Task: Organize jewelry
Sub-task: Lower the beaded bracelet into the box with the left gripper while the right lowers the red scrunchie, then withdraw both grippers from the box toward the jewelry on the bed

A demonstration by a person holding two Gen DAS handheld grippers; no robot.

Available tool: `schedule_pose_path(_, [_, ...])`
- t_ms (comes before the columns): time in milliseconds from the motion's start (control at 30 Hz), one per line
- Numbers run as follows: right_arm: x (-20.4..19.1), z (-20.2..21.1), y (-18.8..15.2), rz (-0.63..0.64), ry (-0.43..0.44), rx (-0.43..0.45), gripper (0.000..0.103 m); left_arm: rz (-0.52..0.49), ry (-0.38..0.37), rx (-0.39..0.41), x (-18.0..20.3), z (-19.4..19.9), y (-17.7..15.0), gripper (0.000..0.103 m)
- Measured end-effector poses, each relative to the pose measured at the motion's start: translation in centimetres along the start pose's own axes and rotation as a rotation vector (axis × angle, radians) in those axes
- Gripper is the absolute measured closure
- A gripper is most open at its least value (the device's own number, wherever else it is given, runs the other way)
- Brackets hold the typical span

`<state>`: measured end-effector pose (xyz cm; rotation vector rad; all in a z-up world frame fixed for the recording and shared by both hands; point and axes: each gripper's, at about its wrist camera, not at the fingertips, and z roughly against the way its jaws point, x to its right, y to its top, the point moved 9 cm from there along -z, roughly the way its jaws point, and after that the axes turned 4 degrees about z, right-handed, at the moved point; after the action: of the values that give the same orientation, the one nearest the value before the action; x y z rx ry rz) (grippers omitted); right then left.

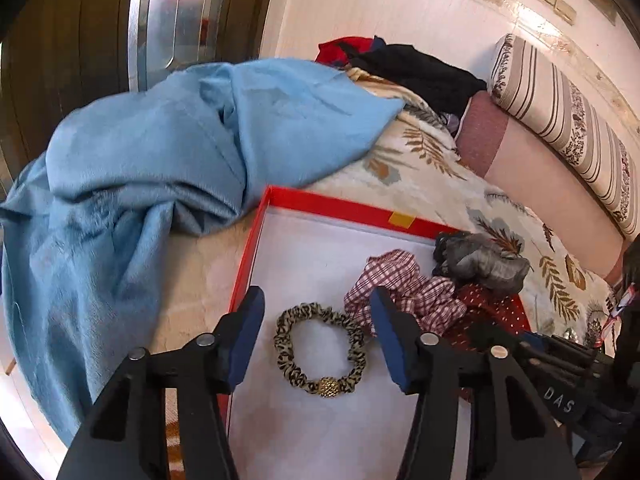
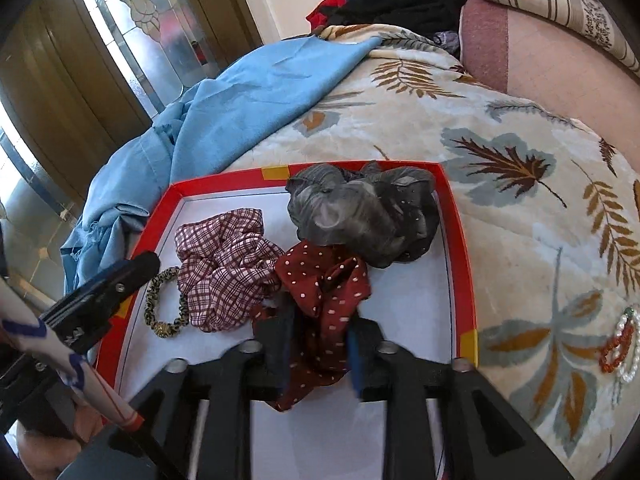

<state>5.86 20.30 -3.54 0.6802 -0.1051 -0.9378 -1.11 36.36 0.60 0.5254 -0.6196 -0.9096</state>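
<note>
**Both tools over the red-rimmed box lid on the bed**

My left tool [image 1: 318,322] stands spread, its blue pads clear of everything; the leopard-print hair tie [image 1: 319,347] with its gold bead lies flat on the white floor of the lid between and just beyond the fingers, untouched. My right tool [image 2: 320,344] is partly spread around the dark red polka-dot scrunchie [image 2: 324,300]. Its fingertips are blurred, and the cloth bunches between and over them, so I cannot tell whether the pads press on it.

Beyond, the checked scrunchie [image 2: 226,262] rests against the dotted one and overlaps the hair tie's edge. Farther back, the grey scrunchie [image 2: 360,216] sits in the far corner of the red box lid [image 2: 456,216].

Outside the lid, on the leaf-print blanket [image 2: 500,128], a pearl and red bead bracelet [image 2: 618,346] lies to the right, distorted near the frame edge. A blue cloth [image 1: 160,152] is heaped to the left, and dark clothes [image 1: 424,70] are piled at the far end by a striped bolster [image 1: 568,120].
</note>
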Motion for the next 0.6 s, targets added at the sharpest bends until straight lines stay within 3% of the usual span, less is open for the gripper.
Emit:
schedule_pose_path(33, [0.0, 0.3, 0.0, -0.002, 0.004, 0.009, 0.053, -0.003, -0.003, 0.006, 0.1, 0.2, 0.1, 0.04])
schedule_pose_path(67, [0.0, 0.5, 0.0, -0.002, 0.005, 0.016, 0.052, -0.004, -0.005, 0.016, 0.1, 0.5, 0.3, 0.04])
schedule_pose_path(367, [0.8, 5.0, -1.4, -0.052, 0.042, 0.08, 0.047, 0.026, -0.03, 0.099, 0.4, 4.6, 0.9, 0.037])
schedule_pose_path(600, [2.5, 10.1, -5.0, -0.086, 0.081, 0.139, 0.043, -0.035, -0.098, 0.144, 4.9, 8.3, 0.3, 0.032])
